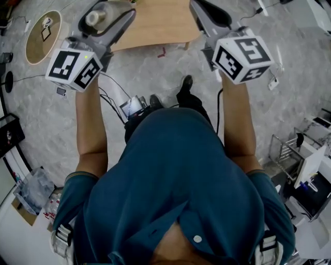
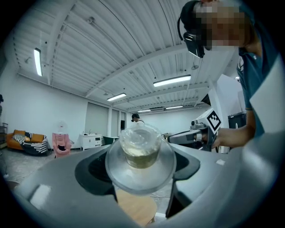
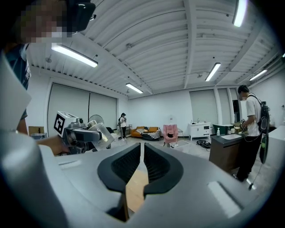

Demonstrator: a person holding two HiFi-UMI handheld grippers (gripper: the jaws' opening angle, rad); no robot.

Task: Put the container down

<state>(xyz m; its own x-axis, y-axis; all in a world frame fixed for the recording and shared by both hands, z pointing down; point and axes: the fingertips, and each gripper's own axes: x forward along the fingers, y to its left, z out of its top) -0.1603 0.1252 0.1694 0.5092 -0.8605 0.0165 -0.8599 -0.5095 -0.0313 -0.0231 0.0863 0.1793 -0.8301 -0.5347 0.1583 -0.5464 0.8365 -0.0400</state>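
The container is a clear plastic cup with a lid and pale yellowish contents. My left gripper is shut on it, held up at the upper left of the head view. In the left gripper view the container sits between the dark jaws with its wide end toward the camera, above a light wooden table. My right gripper is held up at the upper right, over the same table. In the right gripper view its jaws are shut to a thin slit with nothing in them, and the container shows at the left.
A round wooden board lies on the grey floor at the far left. Cables trail near the person's shoes. A metal rack stands at the right. A dark counter with a person beside it is to the right.
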